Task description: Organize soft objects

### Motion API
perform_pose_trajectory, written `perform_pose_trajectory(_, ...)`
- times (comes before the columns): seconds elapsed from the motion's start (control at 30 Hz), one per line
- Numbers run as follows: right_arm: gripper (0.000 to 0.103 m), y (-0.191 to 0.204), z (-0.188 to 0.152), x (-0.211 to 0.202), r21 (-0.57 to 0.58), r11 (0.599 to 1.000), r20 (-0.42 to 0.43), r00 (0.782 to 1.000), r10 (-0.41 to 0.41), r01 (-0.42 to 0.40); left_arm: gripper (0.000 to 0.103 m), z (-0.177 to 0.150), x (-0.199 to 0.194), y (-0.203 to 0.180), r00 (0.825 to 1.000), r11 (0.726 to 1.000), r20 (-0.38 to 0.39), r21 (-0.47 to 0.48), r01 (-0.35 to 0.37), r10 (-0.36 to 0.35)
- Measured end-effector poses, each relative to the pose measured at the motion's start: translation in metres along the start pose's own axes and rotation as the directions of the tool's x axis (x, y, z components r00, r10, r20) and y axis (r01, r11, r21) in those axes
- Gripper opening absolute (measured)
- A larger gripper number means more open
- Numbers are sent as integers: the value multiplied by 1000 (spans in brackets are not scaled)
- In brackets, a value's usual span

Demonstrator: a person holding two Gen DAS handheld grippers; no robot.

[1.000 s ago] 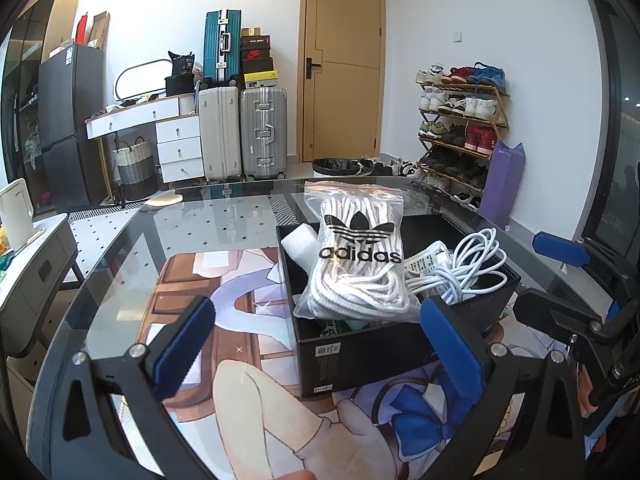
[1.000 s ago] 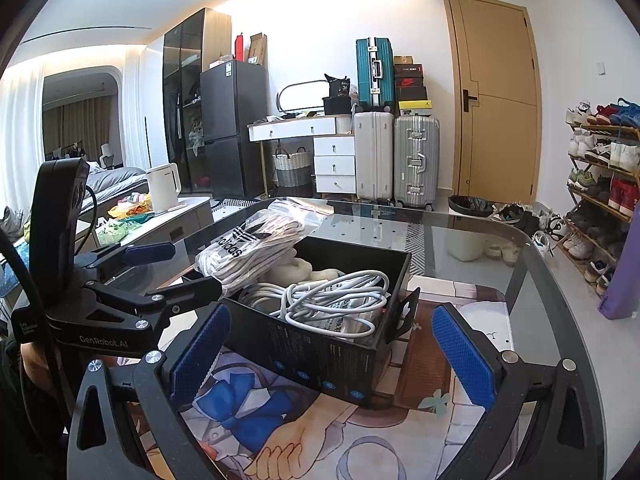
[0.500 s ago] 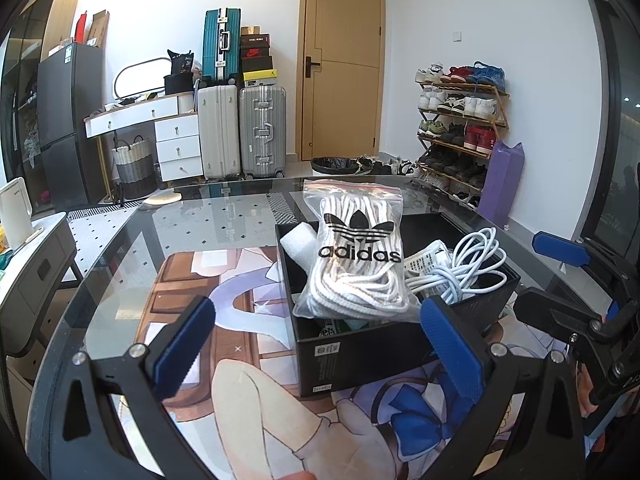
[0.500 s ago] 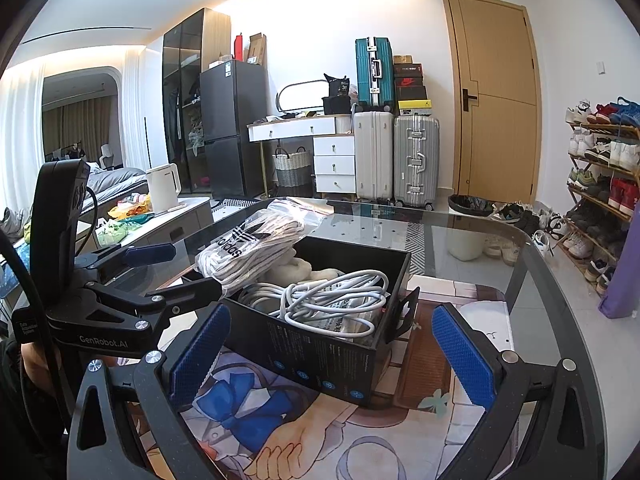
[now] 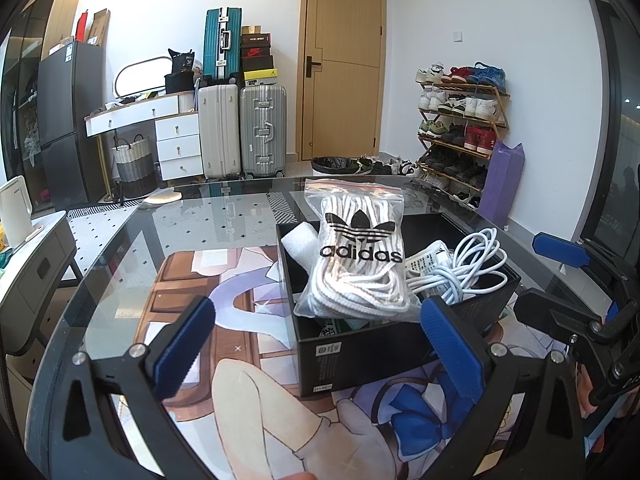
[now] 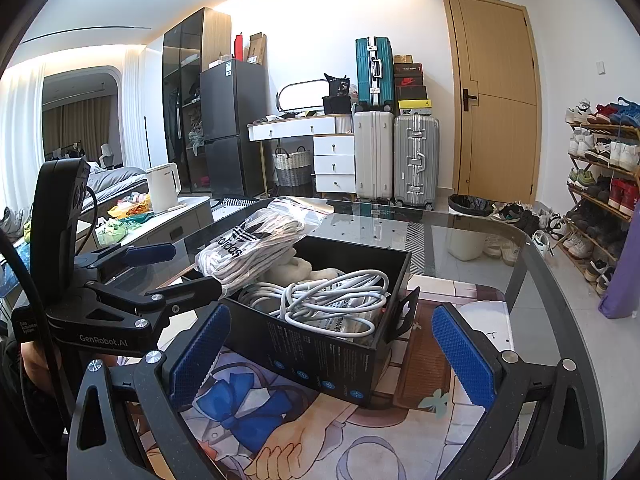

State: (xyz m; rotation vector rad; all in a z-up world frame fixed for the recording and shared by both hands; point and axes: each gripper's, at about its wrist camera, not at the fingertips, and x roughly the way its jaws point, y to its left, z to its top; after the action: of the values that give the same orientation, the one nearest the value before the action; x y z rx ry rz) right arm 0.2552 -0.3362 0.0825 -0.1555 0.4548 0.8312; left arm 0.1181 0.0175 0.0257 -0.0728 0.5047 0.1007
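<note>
- Left wrist view: the left gripper (image 5: 318,346) hangs above the glass table (image 5: 120,248) with its blue pads wide apart and nothing between them. The black box (image 5: 384,344) stands just ahead on the printed mat (image 5: 256,404). The bag of white laces (image 5: 356,264) leans over the box's near-left corner, and the coiled white cable (image 5: 468,272) lies in the box to its right. A white foam roll (image 5: 298,242) shows only in part behind the bag; what lies under the bag is too dark to make out. The right gripper (image 5: 560,276) is cut off at the right edge.
- Right wrist view: the right gripper (image 6: 332,350) also stands spread wide and empty, short of the box (image 6: 320,356). The cable (image 6: 336,300) fills the near part, and the bag (image 6: 256,248) overhangs the far-left rim. Pale soft pieces behind the cable are half hidden. The left gripper (image 6: 168,268) partly covers the box's left corner.
- Against the earlier frames, nothing has visibly shifted: both grippers and all contents sit as they did.
</note>
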Motion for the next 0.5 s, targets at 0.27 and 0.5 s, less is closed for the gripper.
perform_pose_trajectory(0.27,102,0,0,0,-1,1000,0,1000,0,0,103,0,0,0,1000,1000,0,0,0,0)
perform_pose_trajectory(0.5,102,0,0,0,-2,1000,0,1000,0,0,103,0,0,1,1000,1000,2,-3,-13,13)
